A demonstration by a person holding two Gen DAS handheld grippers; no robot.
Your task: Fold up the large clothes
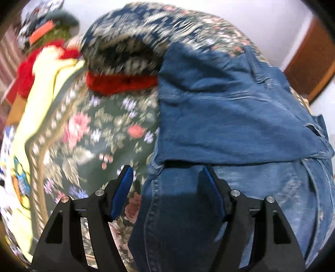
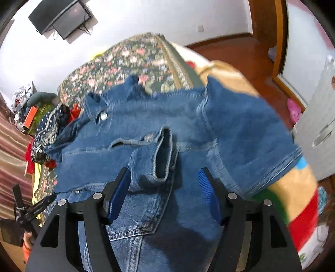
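A blue denim jacket (image 1: 234,117) lies partly folded on a floral bedspread (image 1: 90,134). In the right wrist view the denim jacket (image 2: 167,129) shows a sleeve cuff (image 2: 163,154) laid across its middle and a metal button near the collar. My left gripper (image 1: 167,169) is open and empty, just above the jacket's left edge. My right gripper (image 2: 165,173) is open and empty, hovering over the cuff. The left gripper (image 2: 35,207) also shows at the lower left of the right wrist view.
A pile of clothes, red, yellow (image 1: 46,83) and navy patterned (image 1: 129,35), lies at the far left of the bed. A colourful blanket (image 2: 299,198) covers the bed's right side. A wooden floor (image 2: 234,50), door frame and a wall screen (image 2: 60,18) lie beyond.
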